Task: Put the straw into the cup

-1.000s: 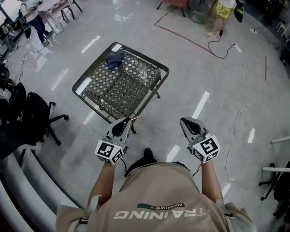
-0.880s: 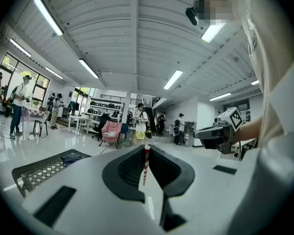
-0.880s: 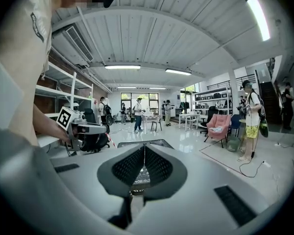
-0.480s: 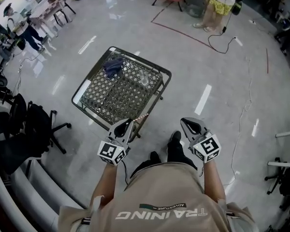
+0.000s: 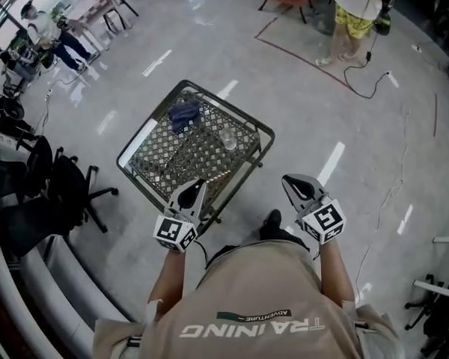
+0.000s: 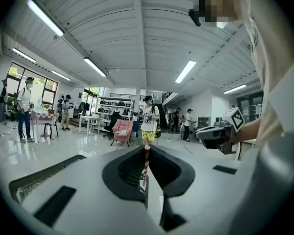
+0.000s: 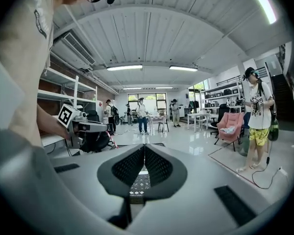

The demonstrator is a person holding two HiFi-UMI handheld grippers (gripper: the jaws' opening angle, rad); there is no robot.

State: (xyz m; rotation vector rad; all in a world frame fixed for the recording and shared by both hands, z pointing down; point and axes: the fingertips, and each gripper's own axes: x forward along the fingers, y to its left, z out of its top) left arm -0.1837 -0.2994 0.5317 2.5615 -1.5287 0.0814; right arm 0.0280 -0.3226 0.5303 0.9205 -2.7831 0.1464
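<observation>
From the head view I see my left hand-held gripper point(image 5: 188, 194) and right hand-held gripper point(image 5: 300, 186) held out in front of me. The left one shows against the near edge of a mesh tabletop point(image 5: 172, 152), and the right one is off to the side, over the floor. A clear cup point(image 5: 229, 138) stands upright on the mesh toward the right edge. A blue cloth point(image 5: 184, 114) lies near the far corner, apart from the cup. Both grippers are well apart from the cup. In the left gripper view the jaws pinch a red-and-white striped straw point(image 6: 146, 161), which stands upright between them with its tip just past the jaw ends. The right hand-held gripper shows off to the side. In the right gripper view the jaws are pressed together with nothing between them, and a patch of the mesh shows through the gap below their tips.
</observation>
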